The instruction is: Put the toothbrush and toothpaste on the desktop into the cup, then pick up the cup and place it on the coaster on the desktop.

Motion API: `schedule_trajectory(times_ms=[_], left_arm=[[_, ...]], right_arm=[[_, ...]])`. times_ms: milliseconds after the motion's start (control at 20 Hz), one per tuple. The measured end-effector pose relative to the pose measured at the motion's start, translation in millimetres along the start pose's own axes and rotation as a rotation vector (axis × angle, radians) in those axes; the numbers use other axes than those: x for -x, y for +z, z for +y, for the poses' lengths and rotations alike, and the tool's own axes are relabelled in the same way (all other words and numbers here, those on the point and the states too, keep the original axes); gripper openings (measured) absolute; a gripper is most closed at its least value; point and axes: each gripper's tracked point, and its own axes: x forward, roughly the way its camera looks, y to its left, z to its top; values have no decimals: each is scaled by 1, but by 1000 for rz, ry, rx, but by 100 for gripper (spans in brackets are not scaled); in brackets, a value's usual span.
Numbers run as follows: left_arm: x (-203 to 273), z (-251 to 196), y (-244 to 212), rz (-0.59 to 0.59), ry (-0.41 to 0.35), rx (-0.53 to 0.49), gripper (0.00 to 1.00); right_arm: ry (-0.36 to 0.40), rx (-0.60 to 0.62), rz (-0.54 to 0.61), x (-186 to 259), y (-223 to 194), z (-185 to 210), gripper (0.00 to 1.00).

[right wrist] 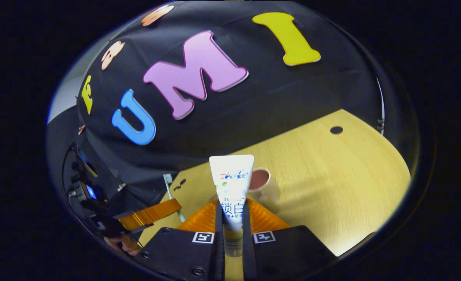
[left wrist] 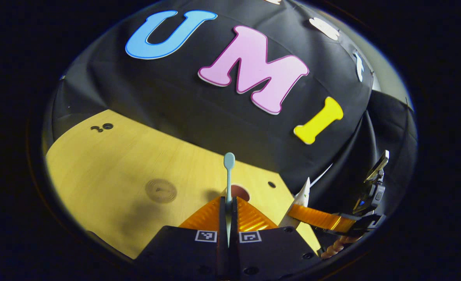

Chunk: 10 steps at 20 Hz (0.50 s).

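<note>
Your left gripper fingers pinch the toothbrush, handle upright; the cup stands just beyond them on the table. Your right gripper fingers pinch the toothpaste, cup just beyond.

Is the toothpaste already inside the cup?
No. In the right gripper view the toothpaste stands clamped between the right hand-held gripper fingers, above the table and beside the cup, not in it.
</note>
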Motion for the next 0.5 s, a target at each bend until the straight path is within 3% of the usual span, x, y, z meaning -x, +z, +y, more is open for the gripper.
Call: schedule_trajectory(times_ms=[150,350,400,450,500], left_arm=[[-31,-13,18,-62,-19,6,6],[-52,-17,26,-108,-12,15,6],[-52,-18,26,-110,-9,21,6],[-51,-18,26,-112,-3,22,6],[-51,-19,24,-112,-6,24,6]], right_arm=[[20,-3,-94,1,18,-5,22],[34,-16,-143,-5,6,-4,22],[28,-3,-139,-9,0,-5,15],[20,16,-130,-16,-7,-6,22],[12,35,-116,-24,-19,-7,22]])
